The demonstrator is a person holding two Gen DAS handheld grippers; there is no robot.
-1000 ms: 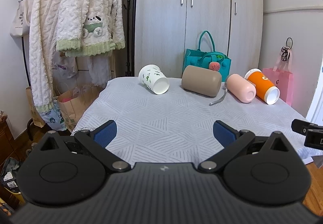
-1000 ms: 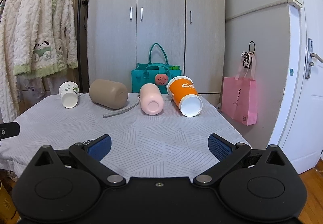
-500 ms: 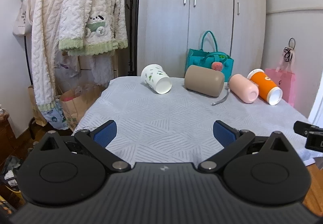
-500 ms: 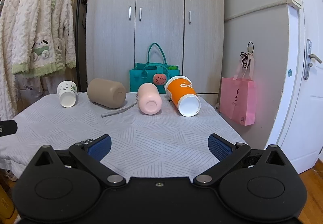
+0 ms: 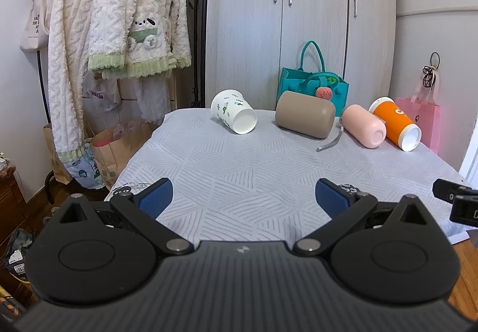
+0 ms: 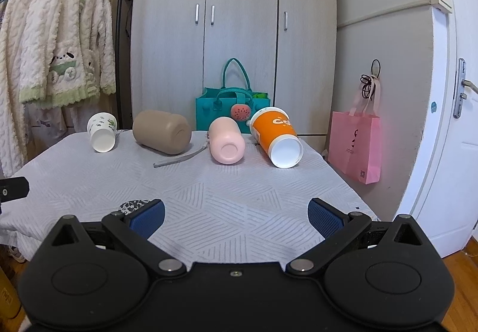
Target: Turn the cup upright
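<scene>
Both grippers have crept a bit closer to the cups since a sec ago. Left gripper [image 5: 243,197] and right gripper [image 6: 236,214] hang over the near edge of the cloth-covered table [image 6: 239,197], fingers spread wide, holding nothing. Further back, four cups lie on their sides in a row: white leaf-print cup [image 5: 234,115], tan cup [image 5: 304,118], pink cup [image 6: 227,140], orange cup [image 6: 276,136]. Behind them, teal bag [image 6: 231,105] and wardrobe [image 6: 233,33].

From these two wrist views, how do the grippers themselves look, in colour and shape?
The left gripper and the right gripper look the same: a matte black ribbed body, two round black discs, angled black link arms with silver pivot pins, and blue textured finger pads. No cables or sleeves are visible.
</scene>
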